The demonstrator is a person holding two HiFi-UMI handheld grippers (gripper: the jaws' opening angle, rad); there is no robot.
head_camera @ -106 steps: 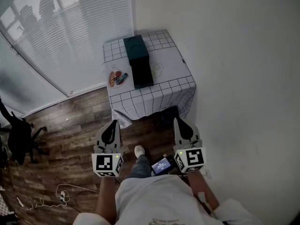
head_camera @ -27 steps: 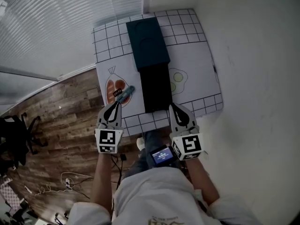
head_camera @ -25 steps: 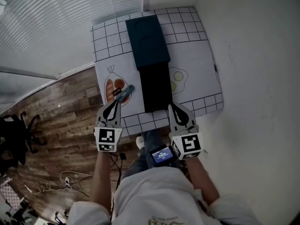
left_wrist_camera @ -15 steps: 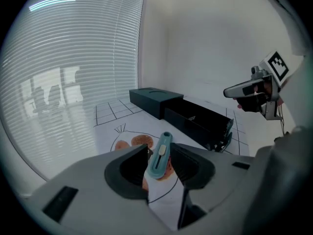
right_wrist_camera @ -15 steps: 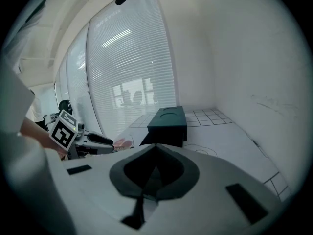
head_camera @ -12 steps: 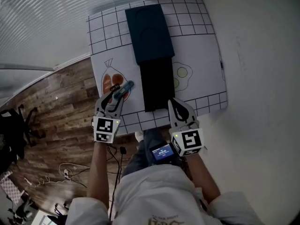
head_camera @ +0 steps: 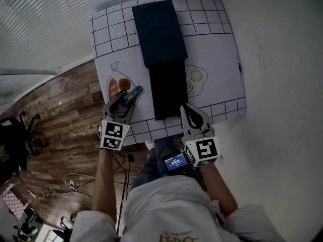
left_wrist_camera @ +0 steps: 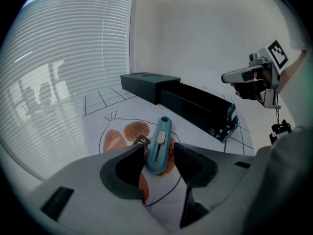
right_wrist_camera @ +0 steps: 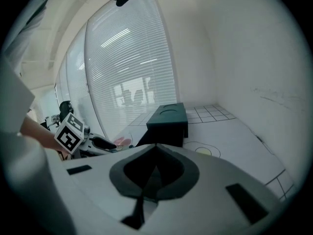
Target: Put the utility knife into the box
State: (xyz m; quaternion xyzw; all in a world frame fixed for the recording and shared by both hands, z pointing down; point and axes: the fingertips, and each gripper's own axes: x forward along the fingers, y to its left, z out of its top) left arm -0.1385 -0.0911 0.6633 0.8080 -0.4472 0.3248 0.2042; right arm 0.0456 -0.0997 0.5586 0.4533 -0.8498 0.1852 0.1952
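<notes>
One table (head_camera: 222, 54) fills the upper middle of the head view, covered by a white cloth with a grid border. On it lies one box (head_camera: 159, 32): a dark teal sleeve toward the top of the frame, with a black tray (head_camera: 169, 89) slid out toward the bottom. Two drawings are printed on the cloth: a bag (head_camera: 115, 84) with reddish patches left of the tray, and a fried egg (head_camera: 196, 77) right of it.

The one knife (head_camera: 131, 96) is light blue. It lies flat on the bag drawing, just left of the tray and outside the box.

There are two grippers. The left gripper (head_camera: 122, 105) is at the table's lower left edge. In its own view its jaws stand apart on either side of the knife (left_wrist_camera: 160, 133), whose slider faces up. A gap shows at the right jaw. The right gripper (head_camera: 188, 109) hovers at the lower edge of the table, just right of the tray's end. In its own view its jaws are closed together on nothing, pointing toward the box (right_wrist_camera: 168, 117).

Below the table, one small lit screen (head_camera: 176, 162) sits at the person's waist. One black chair (head_camera: 15, 135) stands on the wooden floor (head_camera: 60, 120) at the left edge.
</notes>
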